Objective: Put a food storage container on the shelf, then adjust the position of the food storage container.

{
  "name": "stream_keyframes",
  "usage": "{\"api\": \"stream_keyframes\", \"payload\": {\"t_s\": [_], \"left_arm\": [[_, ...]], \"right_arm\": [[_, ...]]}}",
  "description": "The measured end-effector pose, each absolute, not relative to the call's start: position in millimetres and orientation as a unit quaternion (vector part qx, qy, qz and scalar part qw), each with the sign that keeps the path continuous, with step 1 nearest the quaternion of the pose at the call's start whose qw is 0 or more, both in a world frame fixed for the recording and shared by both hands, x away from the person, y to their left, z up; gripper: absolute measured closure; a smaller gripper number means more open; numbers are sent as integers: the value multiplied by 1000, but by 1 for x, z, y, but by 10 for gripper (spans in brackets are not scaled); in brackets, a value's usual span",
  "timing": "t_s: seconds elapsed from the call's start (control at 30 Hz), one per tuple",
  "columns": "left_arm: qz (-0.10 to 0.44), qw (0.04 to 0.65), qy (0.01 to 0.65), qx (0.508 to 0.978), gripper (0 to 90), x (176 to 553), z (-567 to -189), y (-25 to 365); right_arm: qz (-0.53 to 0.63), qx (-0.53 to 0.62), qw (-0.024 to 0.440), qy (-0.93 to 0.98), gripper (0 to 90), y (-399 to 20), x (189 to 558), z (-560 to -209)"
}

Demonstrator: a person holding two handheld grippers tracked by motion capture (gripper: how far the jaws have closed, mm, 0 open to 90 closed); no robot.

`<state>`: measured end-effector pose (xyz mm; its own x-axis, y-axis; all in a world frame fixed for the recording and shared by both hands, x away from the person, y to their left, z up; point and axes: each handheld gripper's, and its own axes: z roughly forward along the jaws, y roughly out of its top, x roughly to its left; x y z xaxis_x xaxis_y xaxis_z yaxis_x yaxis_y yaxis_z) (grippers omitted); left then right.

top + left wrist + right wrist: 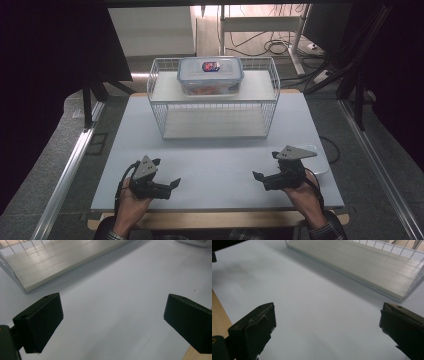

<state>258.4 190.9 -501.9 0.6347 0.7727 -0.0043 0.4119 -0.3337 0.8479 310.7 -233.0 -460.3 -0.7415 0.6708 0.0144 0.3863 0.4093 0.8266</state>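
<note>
Seemingly at the very start: left tool (169, 175) and right tool (265, 166) low over the pale grey bench (215, 165), near its front edge, well apart, both with black jaws spread wide and pinching nothing. Farther back, clear lidded plastic food box (210, 75) on the top shelf of a white wire rack (165, 107), untouched. Reaching and grasping apparently all left to do.

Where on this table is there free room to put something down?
The widest bare patch lies between the wire rack, the left gripper and the right gripper. The rack's lower shelf is bare too. Its top is crowded by the lidded container.
</note>
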Motion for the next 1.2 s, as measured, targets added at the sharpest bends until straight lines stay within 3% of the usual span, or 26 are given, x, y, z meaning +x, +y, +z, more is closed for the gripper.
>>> {"api": "stream_keyframes", "payload": {"t_s": [0.33,0.7,0.83,1.1,1.2], "left_arm": [[205,420,380,798,24,256,-512,190],[206,412,379,802,29,257,-514,191],[206,409,380,804,30,257,-515,190],[213,415,382,798,32,257,-514,192],[214,415,384,797,33,257,-514,193]], "right_arm": [[411,324,168,835,6,-232,307,-474],[407,376,191,810,1,-250,312,-462],[396,399,221,797,99,-271,316,-456],[389,474,242,752,533,-332,325,-449],[378,486,257,745,656,-346,325,-448]]}}
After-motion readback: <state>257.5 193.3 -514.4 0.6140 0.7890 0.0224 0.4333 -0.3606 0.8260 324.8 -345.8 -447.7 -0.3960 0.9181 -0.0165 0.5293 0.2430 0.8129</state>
